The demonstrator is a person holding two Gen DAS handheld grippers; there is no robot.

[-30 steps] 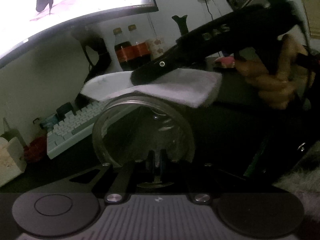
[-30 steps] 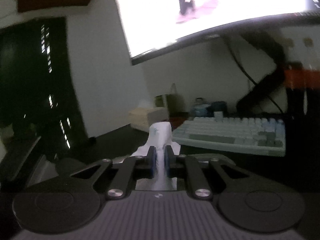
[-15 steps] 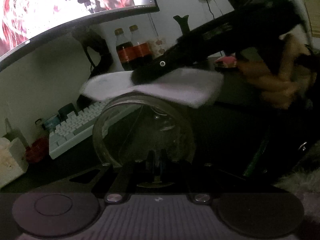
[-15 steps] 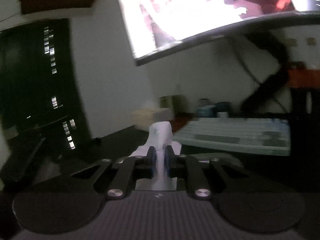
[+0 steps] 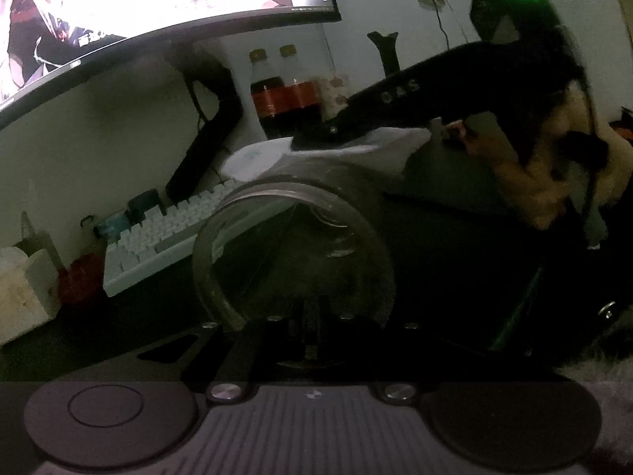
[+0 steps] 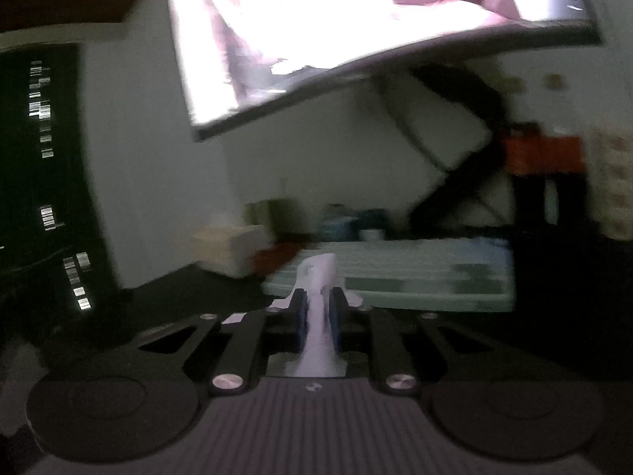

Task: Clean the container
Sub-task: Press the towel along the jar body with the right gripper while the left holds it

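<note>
Dim desk with monitor point(image 5: 150, 4) and keyboard point(image 5: 170, 233) behind: wipe underway, not finished.
We hold the glass container point(image 5: 292, 253) up by its near wall, left gripper point(image 5: 312, 316) pressed together on it; looks empty. Right gripper point(image 6: 315, 312), jaws just easing apart, has the white cloth point(image 5: 336, 150) between them, draped on the far rim.

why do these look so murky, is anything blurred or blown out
Left wrist view: dim room, the monitor blown out white, the glass container fairly sharp, fisheye bending the edges. Right wrist view: motion-smeared, the keyboard and monitor streaked; only the tongs and white cloth read clearly.
</note>
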